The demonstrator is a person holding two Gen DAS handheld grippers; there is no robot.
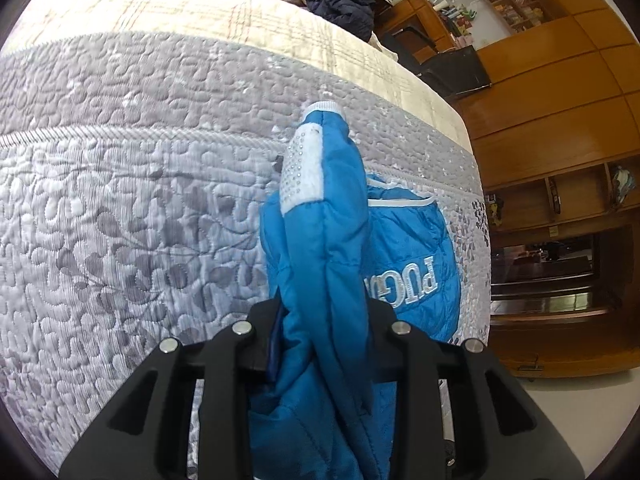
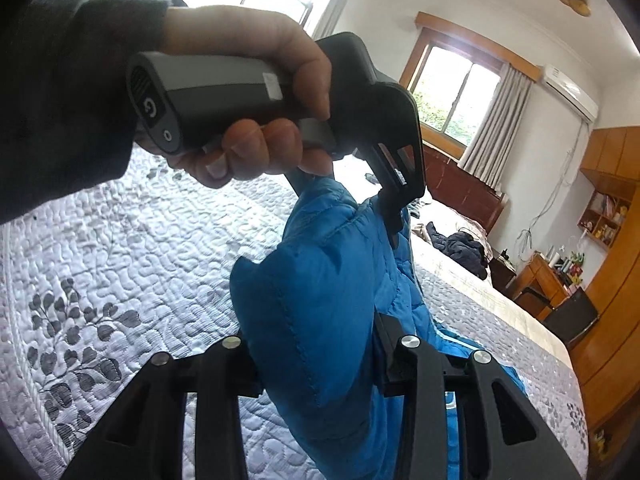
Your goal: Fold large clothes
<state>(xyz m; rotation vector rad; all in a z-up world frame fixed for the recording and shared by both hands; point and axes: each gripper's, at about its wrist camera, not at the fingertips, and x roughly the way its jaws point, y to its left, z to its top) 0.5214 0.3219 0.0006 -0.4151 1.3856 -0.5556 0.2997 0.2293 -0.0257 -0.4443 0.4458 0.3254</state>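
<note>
Right, we start w/ the left gripper [image 1: 320, 344]: its black jaws are clamped on a thick bunch of the blue padded jacket [image 1: 320, 248], fabric squeezed between them and spilling both above and below the grip. From there a sleeve [image 1: 316, 168] stands up in front of the lens, w/ a white studded patch and a white ribbed cuff at its tip. Behind and to the right of the sleeve, more of the jacket lies draped over the bed edge, white embroidered letters showing upside down.

The right gripper [image 2: 316, 364] is likewise closed on the jacket [image 2: 312, 320], a puffy quilted fold pinched between its jaws. In the right wrist view we also see the other gripper's grey handle held by a hand [image 2: 248, 92] in a dark sleeve, above and just beyond our fold; that gripper's jaws bite the same jacket higher up, so the garment hangs bunched between the two tools, lifted off the bed at that end while its lower part trails down onto the cover.

Under it all is the grey-and-white quilted bedspread [image 1: 120, 200] w/ a leaf pattern; past it a cream plaid blanket [image 1: 200, 8], then a dark jacket [image 1: 340, 0] heaped at the far end of the bed. Wooden cabinets [image 1: 560, 100] line the right side of the room, a curtained window [image 2: 460, 92] is on the far wall, and an a/c unit [image 2: 568, 90] is mounted beside it.
</note>
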